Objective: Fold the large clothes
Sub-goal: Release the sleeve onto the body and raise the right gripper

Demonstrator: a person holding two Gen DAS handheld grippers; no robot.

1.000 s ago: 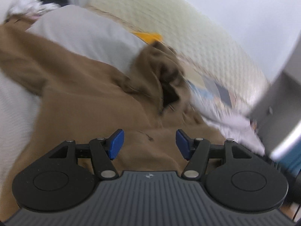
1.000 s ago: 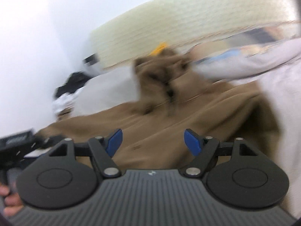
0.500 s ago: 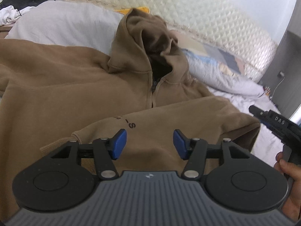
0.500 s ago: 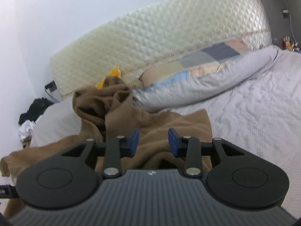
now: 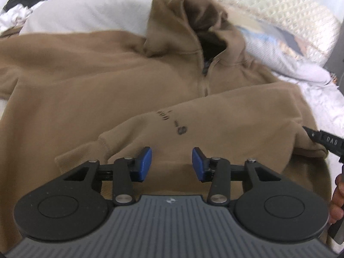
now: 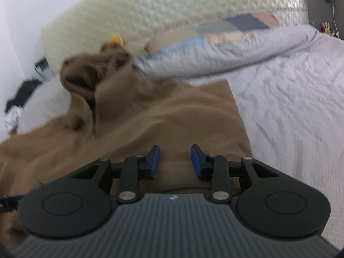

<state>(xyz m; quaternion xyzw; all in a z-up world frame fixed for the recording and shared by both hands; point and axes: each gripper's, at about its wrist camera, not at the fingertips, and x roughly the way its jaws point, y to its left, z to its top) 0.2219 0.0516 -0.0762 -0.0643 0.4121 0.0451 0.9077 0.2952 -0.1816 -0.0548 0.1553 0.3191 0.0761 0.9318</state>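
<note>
A brown hoodie [image 5: 120, 90] lies spread on my bed [image 6: 296, 99], zip side up, its hood [image 5: 189, 15] propped against the pillows [image 6: 225, 49] by the headboard [image 6: 172, 6]. 1 sleeve [image 5: 225, 124] is folded across the chest, cuff near my left gripper [image 5: 171, 163]. That gripper hovers over the sleeve; its jaws have just been closing, yet the blue pads [image 5: 144, 163] stand apart with nothing pinched between them. My right gripper [image 6: 175, 161] hangs over the hoodie's right edge, jaws narrowed but released, a gap between the pads and only cloth beneath. Both views are slightly blurred.
</note>
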